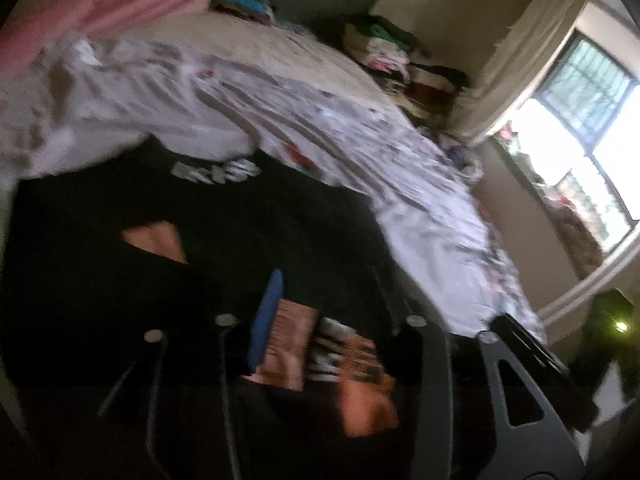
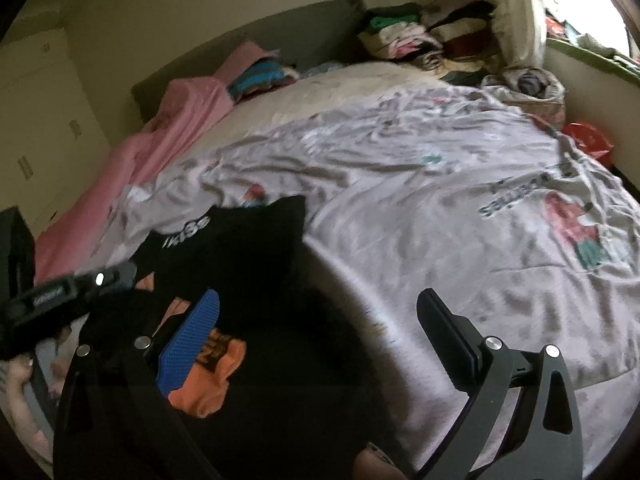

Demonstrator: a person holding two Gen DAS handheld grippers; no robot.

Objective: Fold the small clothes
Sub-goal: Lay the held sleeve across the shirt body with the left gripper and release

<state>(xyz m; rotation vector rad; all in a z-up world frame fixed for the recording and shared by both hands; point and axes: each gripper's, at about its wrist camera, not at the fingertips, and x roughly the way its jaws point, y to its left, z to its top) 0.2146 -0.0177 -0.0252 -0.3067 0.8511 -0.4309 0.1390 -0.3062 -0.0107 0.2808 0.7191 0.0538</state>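
A black garment (image 1: pixel 248 224) with white lettering and orange print lies on the bed, near the front edge. It also shows in the right wrist view (image 2: pixel 240 248). My left gripper (image 1: pixel 380 312) is open just above the garment, its blue pad (image 1: pixel 266 316) over the orange print (image 1: pixel 360 392). My right gripper (image 2: pixel 320 332) is open and empty over the garment's right part, its blue pad (image 2: pixel 190 344) above the orange print (image 2: pixel 212 376). The left gripper's body (image 2: pixel 60 292) shows at the left of the right wrist view. The left view is motion-blurred.
A wrinkled white printed sheet (image 2: pixel 440 184) covers the bed. A pink blanket (image 2: pixel 160 136) lies along the far left side. Piles of folded clothes (image 2: pixel 420 36) stand at the headboard, another pile (image 2: pixel 260 74) by the blanket. A window (image 1: pixel 580 132) is at the right.
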